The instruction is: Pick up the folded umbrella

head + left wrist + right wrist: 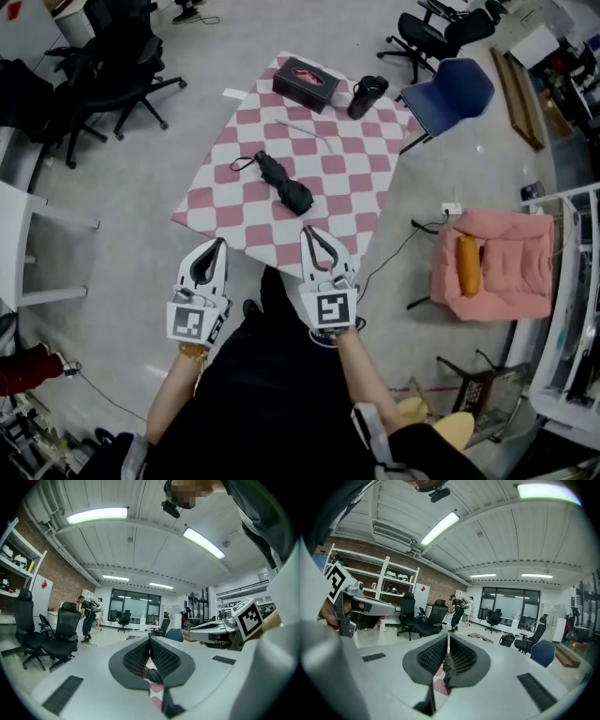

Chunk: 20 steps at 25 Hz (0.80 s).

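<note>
A table (347, 192) covered in pink-and-white checks carries four things. A black folded umbrella (284, 183) lies near the middle (its strap loop points toward the left corner). A dark box (307, 82) sits at the far corner, with a black object (367, 96) near it along the far right edge. A thin pale stick (305, 134) lies between the box and the umbrella.

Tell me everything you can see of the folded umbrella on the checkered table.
The folded umbrella is black and compact, its fabric looking soft and bunched into a short roll. It lies flat and diagonal on the pink-and-white checkered table, near its middle. A thin strap loop trails from its far left end. Only the table touches it.
</note>
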### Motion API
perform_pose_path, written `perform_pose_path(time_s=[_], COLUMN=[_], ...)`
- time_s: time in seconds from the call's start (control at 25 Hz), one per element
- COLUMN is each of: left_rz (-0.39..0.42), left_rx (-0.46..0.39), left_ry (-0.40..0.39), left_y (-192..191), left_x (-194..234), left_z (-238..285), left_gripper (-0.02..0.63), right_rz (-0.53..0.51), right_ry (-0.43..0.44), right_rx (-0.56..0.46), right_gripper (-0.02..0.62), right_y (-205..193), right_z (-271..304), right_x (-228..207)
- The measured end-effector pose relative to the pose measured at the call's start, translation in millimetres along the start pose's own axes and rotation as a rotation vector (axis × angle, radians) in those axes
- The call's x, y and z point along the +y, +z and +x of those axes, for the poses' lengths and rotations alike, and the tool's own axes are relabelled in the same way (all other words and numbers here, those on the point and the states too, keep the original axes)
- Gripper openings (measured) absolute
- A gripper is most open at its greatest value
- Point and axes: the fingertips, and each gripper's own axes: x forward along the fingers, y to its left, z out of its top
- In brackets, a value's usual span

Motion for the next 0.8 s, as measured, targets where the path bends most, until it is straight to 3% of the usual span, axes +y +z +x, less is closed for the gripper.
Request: perform_pose_path(time_s=[0.36,0.68,0.8], left_rz=[0.037,0.017,0.004], left_rx=[0.030,0.004,0.013], left_ry=[0.018,-0.004,-0.051], left_y=[10,16,7], left_x=[22,50,60], left_z=[86,132,148], left_gripper=[0.014,0.014,0.014], right_rz=[0.019,0.026,-0.028], right_ry=[0.031,0.077,0.099], right_rx=[-0.018,0.110,0.174], right_gripper=[0.018,0.018,0.018], right_y=[-3,-27,-52], right_z=[93,142,157], right_x=[-74,-72,-67])
